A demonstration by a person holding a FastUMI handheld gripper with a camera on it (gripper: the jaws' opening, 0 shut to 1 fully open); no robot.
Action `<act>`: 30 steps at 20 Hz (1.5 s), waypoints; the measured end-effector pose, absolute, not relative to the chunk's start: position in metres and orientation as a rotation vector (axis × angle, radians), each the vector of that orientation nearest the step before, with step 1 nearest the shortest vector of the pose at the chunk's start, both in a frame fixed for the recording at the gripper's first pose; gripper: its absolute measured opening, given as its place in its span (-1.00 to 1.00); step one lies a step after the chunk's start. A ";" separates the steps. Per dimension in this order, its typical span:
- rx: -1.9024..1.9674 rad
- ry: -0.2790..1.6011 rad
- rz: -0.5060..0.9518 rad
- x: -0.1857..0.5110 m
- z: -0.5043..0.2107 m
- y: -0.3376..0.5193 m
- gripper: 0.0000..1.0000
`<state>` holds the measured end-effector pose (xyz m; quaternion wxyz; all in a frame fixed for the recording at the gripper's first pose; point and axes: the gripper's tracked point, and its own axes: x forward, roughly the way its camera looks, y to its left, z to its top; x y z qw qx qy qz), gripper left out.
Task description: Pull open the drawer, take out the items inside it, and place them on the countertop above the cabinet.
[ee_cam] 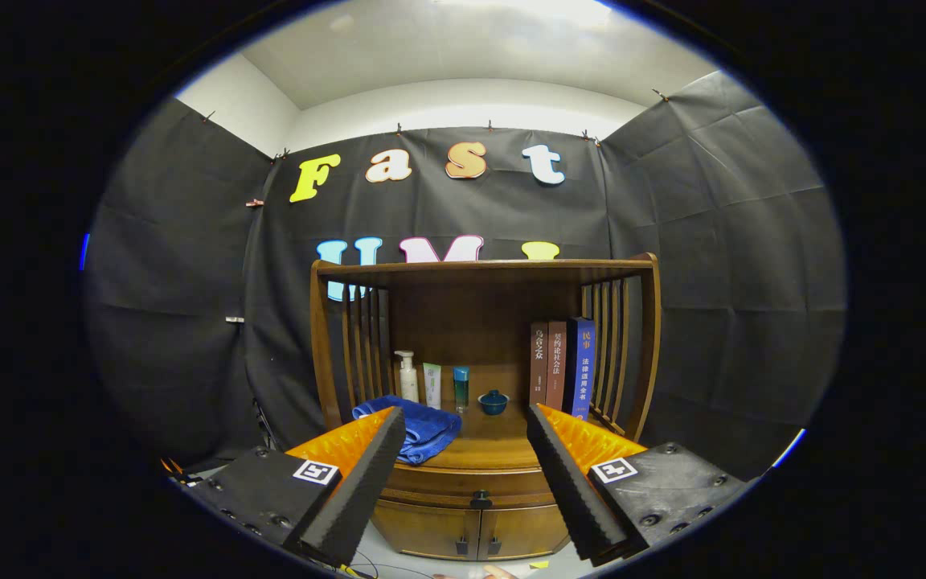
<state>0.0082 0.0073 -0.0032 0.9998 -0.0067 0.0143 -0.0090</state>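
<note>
**A:** What does the gripper camera see?

**B:** A wooden cabinet (479, 515) stands ahead against the black cloth wall. The gripper (465, 422) hangs in front of it with its fingers spread wide apart, holding nothing.

**A:** Where is the drawer?

**B:** The drawer (471, 485) sits closed just under the counter (495, 446), between the two fingers. A dark knob (480, 500) marks its front. Two small doors lie below it.

**A:** What rests on the counter?

**B:** A folded blue towel (423, 430) lies just beyond the left finger. Behind it stand a white pump bottle (407, 376), a pale tube (432, 384) and a teal bottle (460, 388). A small blue lidded bowl (493, 401) sits near the middle. Three upright books (563, 367) stand beside the slatted right side, under a wooden top shelf (483, 270).
</note>
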 end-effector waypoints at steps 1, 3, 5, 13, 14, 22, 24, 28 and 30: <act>-0.004 0.023 -0.018 0.007 -0.002 0.006 0.97; 0.007 0.022 -0.020 0.005 -0.006 0.001 0.97; 0.006 0.027 -0.022 0.006 -0.007 0.001 0.97; 0.019 0.044 -0.022 0.013 -0.017 0.000 0.97; 0.020 0.048 -0.022 0.014 -0.019 0.000 0.97; 0.031 0.097 -0.036 0.040 -0.065 0.001 0.97; 0.038 0.116 -0.039 0.050 -0.087 -0.001 0.97; 0.037 0.164 -0.035 0.070 -0.143 0.001 0.97; 0.043 0.205 -0.035 0.077 -0.179 -0.003 0.98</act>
